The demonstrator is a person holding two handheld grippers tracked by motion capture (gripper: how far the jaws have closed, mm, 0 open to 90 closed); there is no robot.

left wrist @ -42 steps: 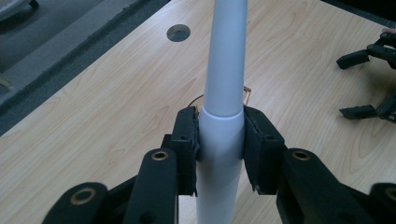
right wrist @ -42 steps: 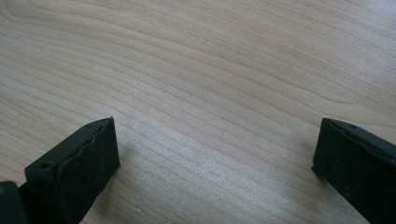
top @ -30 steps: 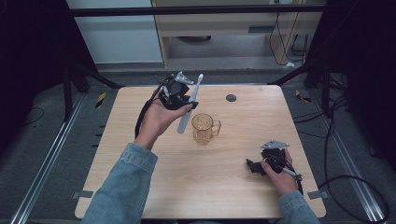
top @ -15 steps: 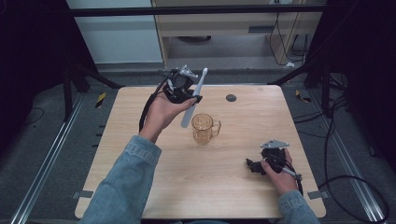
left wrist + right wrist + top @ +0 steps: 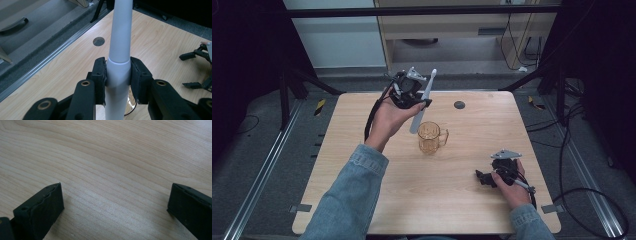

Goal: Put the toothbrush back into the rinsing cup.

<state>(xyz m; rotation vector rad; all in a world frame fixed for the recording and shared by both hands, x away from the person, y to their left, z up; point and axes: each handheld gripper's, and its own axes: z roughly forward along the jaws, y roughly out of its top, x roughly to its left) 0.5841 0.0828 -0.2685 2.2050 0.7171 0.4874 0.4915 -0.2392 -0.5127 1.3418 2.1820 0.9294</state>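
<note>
Clamping the white toothbrush [image 5: 120, 47] in your left gripper [image 5: 411, 93] above the mug [image 5: 430, 137] at mid-table, tip it upright—lower it slowly into the mouth—while your right gripper [image 5: 493, 176] rests gaping near the front right corner.

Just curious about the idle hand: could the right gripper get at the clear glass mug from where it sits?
Probably yes. The right gripper rests with jaws open, and bare wooden table lies between it and the clear glass mug; the white toothbrush angles in from the far side.
</note>
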